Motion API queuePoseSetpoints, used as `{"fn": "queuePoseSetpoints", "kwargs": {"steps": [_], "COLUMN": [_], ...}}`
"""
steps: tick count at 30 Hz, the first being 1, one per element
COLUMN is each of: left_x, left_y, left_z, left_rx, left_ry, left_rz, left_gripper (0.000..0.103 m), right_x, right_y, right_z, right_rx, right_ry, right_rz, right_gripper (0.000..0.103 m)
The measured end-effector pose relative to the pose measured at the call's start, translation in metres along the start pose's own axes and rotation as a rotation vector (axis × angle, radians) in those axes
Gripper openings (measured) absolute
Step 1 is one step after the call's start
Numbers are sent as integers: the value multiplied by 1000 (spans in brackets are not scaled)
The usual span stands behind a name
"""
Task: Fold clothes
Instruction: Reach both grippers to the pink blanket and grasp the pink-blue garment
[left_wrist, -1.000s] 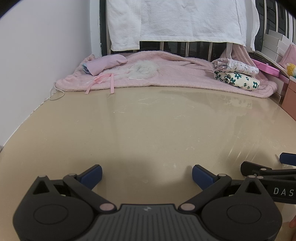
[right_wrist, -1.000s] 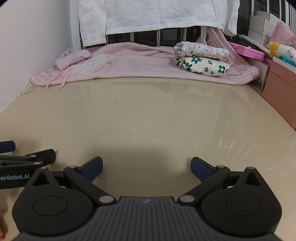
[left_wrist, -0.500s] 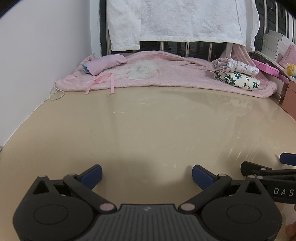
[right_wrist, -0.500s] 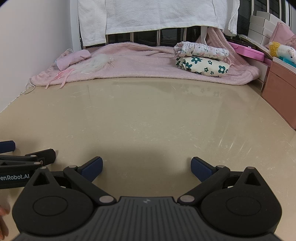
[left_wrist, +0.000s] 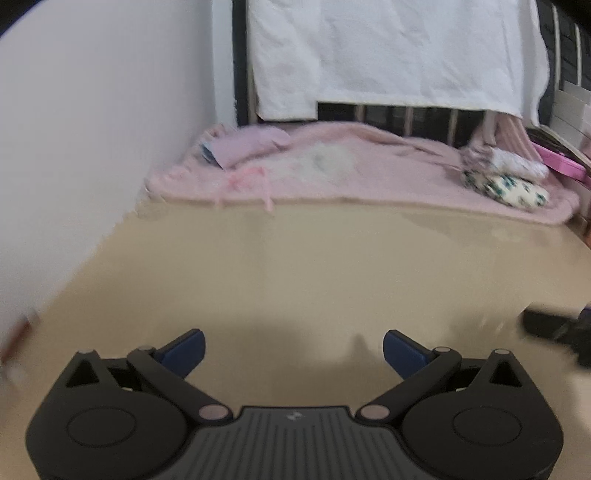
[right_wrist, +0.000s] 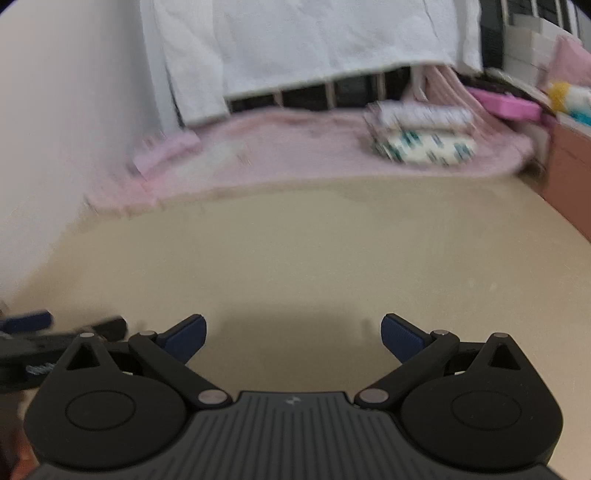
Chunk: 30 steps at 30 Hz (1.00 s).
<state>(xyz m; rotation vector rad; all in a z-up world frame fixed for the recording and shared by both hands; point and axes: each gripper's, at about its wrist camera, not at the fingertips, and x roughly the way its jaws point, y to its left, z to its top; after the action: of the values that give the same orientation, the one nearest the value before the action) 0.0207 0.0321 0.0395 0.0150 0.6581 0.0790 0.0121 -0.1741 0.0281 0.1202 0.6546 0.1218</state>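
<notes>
Both views are motion-blurred. A pink blanket (left_wrist: 369, 173) (right_wrist: 314, 147) lies along the far end of the beige table (left_wrist: 314, 266) (right_wrist: 332, 240). On it sit a small pink garment (left_wrist: 247, 146) (right_wrist: 166, 149) with white fluff and ribbons at the left, and a folded floral stack (left_wrist: 506, 179) (right_wrist: 424, 134) at the right. My left gripper (left_wrist: 293, 349) is open over bare table, holding nothing. My right gripper (right_wrist: 293, 334) is open too, also over bare table. Each gripper shows at the edge of the other's view.
A white towel (left_wrist: 388, 55) (right_wrist: 314, 44) hangs over a railing behind the blanket. A white wall (left_wrist: 92, 129) runs along the left. Pink and white boxes (right_wrist: 517, 103) and a brown-pink cabinet (right_wrist: 569, 162) stand at the right.
Both grippers have lifted and moved forward toward the blanket; the views have gone blurry. The right view has tilted. Both stay open.
</notes>
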Motion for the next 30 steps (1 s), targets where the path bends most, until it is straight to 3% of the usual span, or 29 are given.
{"fn": "queuePoseSetpoints", "kwargs": {"steps": [3,6,10,14,16,18,21,23,27,29,30], "left_x": [7,20,82,172,214,245,280,299,330,338,338], "left_y": [28,57,96,120,127,123,123,129,131,135,138], "left_z": [51,116,201,232,239,242,245,248,241,237,236], "left_rx": [1,-8,-52,-122,-140,-118,-141,-189,-226,-249,-271], "left_ry": [-50,-114,-39,18,50,53,17,7,83,101,94], "left_rz": [3,84,19,37,47,83,136,98,88,57,26], "left_gripper": [103,103,103,100,88,88,89,89,91,82,69], "right_x": [-5,0,26,119,183,240,307,342,394,414,417], "right_y": [14,37,69,95,103,106,101,105,119,125,128], "right_z": [52,120,215,272,277,278,276,273,268,266,265], "right_rx": [-22,-49,-115,-111,-113,-107,-14,16,24,24,33], "right_ry": [-71,-136,-217,-174,-99,-31,25,48,84,97,107], "right_rz": [75,132,245,267,233,234,289,290,316,313,322], "right_gripper": [103,103,103,102,93,81,80,80,76,48,19]}}
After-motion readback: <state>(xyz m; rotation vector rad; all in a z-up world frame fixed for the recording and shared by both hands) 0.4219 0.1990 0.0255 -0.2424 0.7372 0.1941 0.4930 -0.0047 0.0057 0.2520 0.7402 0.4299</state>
